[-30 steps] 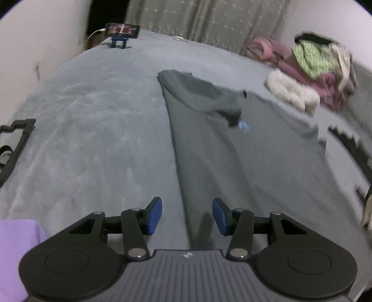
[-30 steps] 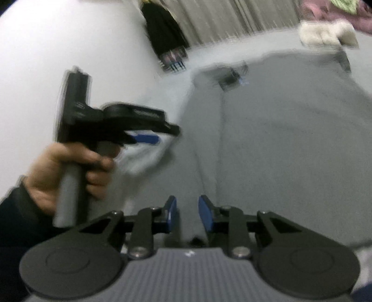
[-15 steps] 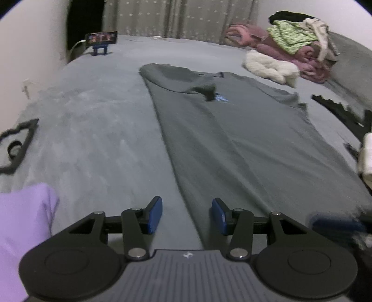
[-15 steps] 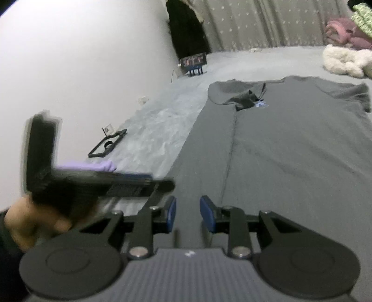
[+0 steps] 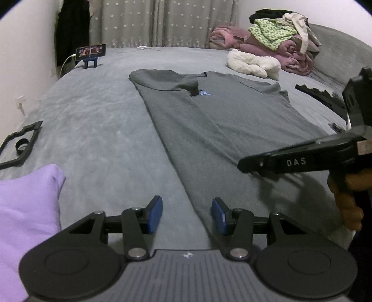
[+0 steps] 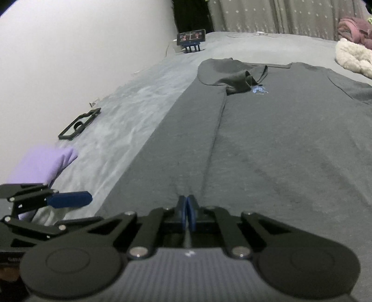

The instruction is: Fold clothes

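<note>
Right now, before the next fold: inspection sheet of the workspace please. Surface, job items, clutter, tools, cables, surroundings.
Surface: grey bed cover, lightly rumpled.
Job's things: dark grey T-shirt spread flat, one side and its sleeve already folded inward; purple garment at the near left.
Clutter: heap of clothes and blankets, white fluffy item, black phone case, phone on a blue stand.
Tools: left tool open, above the shirt's near folded edge; right tool shut, whether on the shirt's near hem, cannot tell.
Cables: white cable from the phone toward the wall.
Surroundings: star-patterned curtain, white wall, dark clothing hanging.
</note>
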